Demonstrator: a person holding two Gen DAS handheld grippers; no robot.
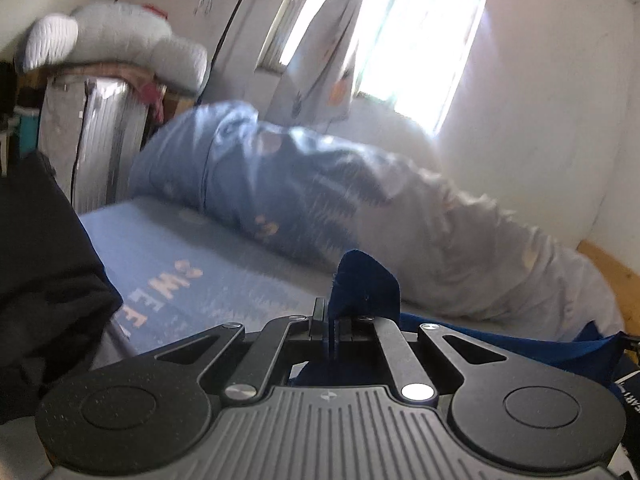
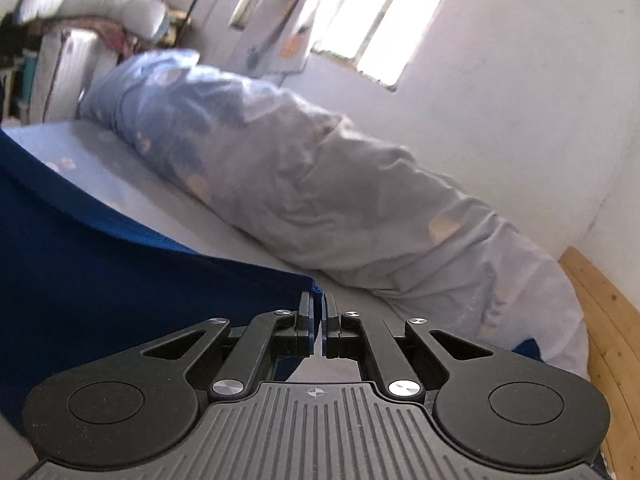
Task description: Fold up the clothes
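Observation:
A dark blue garment is stretched in the air above the bed between my two grippers. My left gripper is shut on one corner of it, and a flap of the blue cloth sticks up past the fingers. My right gripper is shut on another corner of the garment, whose edge runs off to the left in the right wrist view. In the left wrist view the garment's edge runs off to the right.
The bed has a blue sheet with lettering. A rolled blue and grey duvet lies along the wall. Dark clothing hangs at the left. A wooden bed frame is at the right. A window is behind.

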